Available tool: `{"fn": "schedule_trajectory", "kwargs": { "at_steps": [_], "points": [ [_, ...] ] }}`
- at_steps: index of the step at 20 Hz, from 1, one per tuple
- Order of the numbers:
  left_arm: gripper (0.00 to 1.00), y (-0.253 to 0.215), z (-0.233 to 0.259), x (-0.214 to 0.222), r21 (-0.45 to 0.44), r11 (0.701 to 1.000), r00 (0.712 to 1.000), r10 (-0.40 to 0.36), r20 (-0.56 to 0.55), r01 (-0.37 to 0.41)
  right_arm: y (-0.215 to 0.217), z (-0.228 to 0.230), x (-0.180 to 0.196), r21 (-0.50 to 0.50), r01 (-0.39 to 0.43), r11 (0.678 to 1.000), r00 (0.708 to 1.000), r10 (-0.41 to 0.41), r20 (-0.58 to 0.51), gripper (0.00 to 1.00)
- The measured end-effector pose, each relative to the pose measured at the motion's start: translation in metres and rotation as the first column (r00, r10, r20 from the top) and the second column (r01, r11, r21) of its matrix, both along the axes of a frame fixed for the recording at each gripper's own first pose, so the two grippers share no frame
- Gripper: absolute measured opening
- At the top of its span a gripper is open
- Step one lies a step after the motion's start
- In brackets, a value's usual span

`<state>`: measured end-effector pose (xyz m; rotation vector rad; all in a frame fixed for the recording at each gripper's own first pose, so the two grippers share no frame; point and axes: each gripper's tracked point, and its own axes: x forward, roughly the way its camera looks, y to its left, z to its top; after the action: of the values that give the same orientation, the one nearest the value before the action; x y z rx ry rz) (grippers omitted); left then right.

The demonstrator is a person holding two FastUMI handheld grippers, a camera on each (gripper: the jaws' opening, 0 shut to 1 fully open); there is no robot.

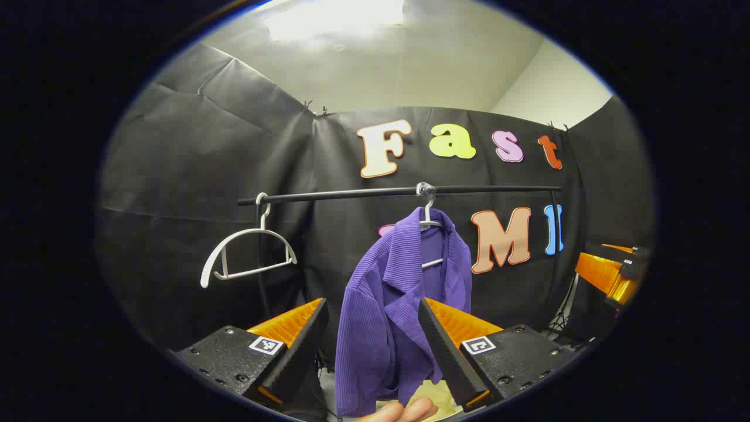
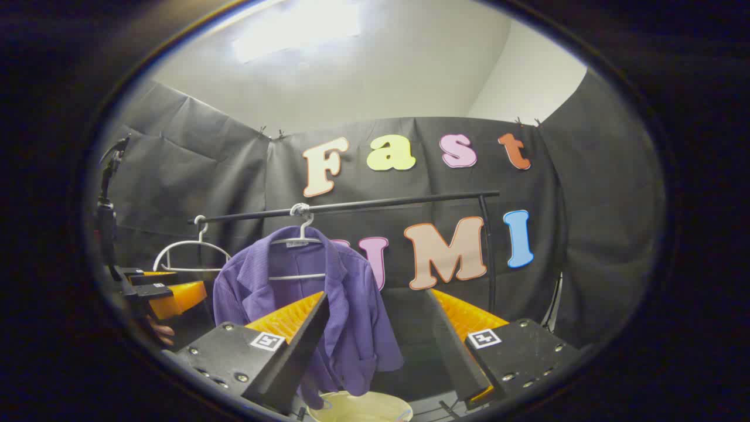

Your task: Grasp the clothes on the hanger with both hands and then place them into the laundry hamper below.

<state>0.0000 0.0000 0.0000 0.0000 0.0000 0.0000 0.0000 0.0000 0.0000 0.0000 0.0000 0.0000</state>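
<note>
I see the purple shirt [image 1: 387,305] as ribbed cloth, soft and matt, with fine lines running down it. Its hanger [image 1: 430,220] and the bare hanger [image 1: 246,252] look like smooth white plastic. The rail [image 1: 363,192] reads as dark, matt metal. The hamper [image 2: 360,407] rim looks like smooth, pale plastic with a slight sheen.
</note>
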Motion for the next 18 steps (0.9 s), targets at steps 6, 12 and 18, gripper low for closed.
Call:
{"fn": "schedule_trajectory", "kwargs": {
  "at_steps": [6,12,18],
  "points": [
    [0.92,-0.008,-0.002,0.003,-0.026,0.999,0.999,-0.025,-0.022,0.025,-0.020,0.007,0.000,-0.054,0.046,0.997,0.999,-0.046,-0.001,0.98],
    [0.92,-0.020,-0.012,0.009,-0.038,0.999,0.999,-0.036,-0.040,0.035,-0.037,0.015,-0.002,-0.087,0.092,0.992,0.995,-0.090,0.037,0.96],
    [0.92,-0.044,-0.054,0.022,-0.063,0.998,0.995,-0.035,-0.098,0.029,-0.035,-0.002,0.012,-0.138,0.099,0.986,0.994,-0.092,0.054,0.98]
  ]
}}
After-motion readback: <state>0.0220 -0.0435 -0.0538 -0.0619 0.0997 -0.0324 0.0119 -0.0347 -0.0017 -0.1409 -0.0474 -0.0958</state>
